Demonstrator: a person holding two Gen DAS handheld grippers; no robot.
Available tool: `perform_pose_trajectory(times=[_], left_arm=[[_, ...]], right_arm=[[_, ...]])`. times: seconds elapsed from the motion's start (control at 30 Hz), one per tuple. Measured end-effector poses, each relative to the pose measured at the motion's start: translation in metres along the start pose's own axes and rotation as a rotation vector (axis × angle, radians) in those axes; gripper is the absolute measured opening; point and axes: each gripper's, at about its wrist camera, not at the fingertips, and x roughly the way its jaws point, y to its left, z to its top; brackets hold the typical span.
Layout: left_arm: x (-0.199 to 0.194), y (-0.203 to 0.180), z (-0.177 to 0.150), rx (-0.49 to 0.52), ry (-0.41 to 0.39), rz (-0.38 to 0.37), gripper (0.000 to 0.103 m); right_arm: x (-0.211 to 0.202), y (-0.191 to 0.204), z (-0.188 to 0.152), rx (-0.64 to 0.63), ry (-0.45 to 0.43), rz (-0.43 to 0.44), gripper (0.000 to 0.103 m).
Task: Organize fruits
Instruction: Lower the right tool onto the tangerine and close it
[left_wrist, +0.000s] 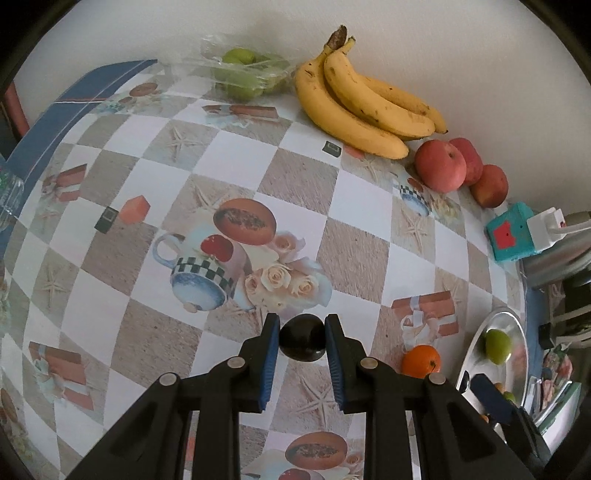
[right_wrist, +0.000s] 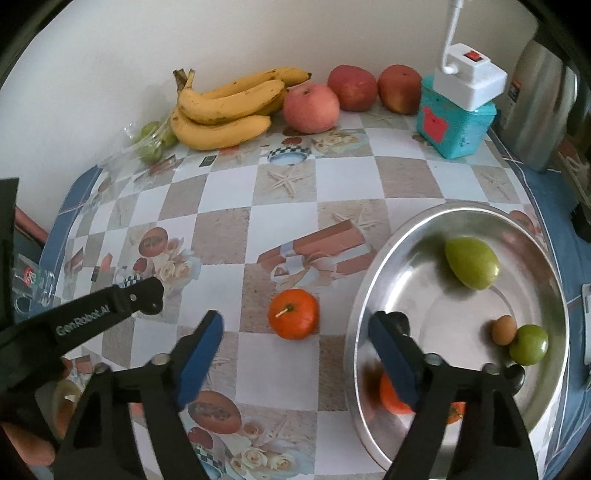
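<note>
My left gripper (left_wrist: 302, 338) is shut on a small dark plum (left_wrist: 302, 339), held just above the patterned tablecloth. My right gripper (right_wrist: 295, 345) is open and empty, just behind a loose orange (right_wrist: 293, 314) on the cloth. Its right finger hangs over the rim of a metal plate (right_wrist: 413, 236). The plate holds a green fruit (right_wrist: 472, 261), a smaller green fruit (right_wrist: 529, 344), a small brown fruit (right_wrist: 503, 329) and an orange (right_wrist: 391, 400) partly hidden by the finger. The left gripper also shows in the right wrist view (right_wrist: 147, 295).
Bananas (left_wrist: 362, 107) and three red apples (left_wrist: 439, 166) lie along the back wall. A clear bag of green fruit (left_wrist: 243, 72) sits at the back left. A teal box with a white plug (right_wrist: 454, 114) and a steel kettle (right_wrist: 535, 103) stand at the back right.
</note>
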Motion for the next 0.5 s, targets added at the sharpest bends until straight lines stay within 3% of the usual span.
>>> perform_pose_trajectory(times=[0.3, 0.5], left_arm=[[0.002, 0.005, 0.001, -0.018, 0.010, -0.017, 0.027], [0.003, 0.008, 0.001, -0.028, 0.016, -0.027, 0.027]], right_arm=[[0.019, 0.017, 0.004, -0.060, 0.034, -0.016, 0.056], [0.029, 0.014, 0.005, -0.068, 0.044, -0.073, 0.053]])
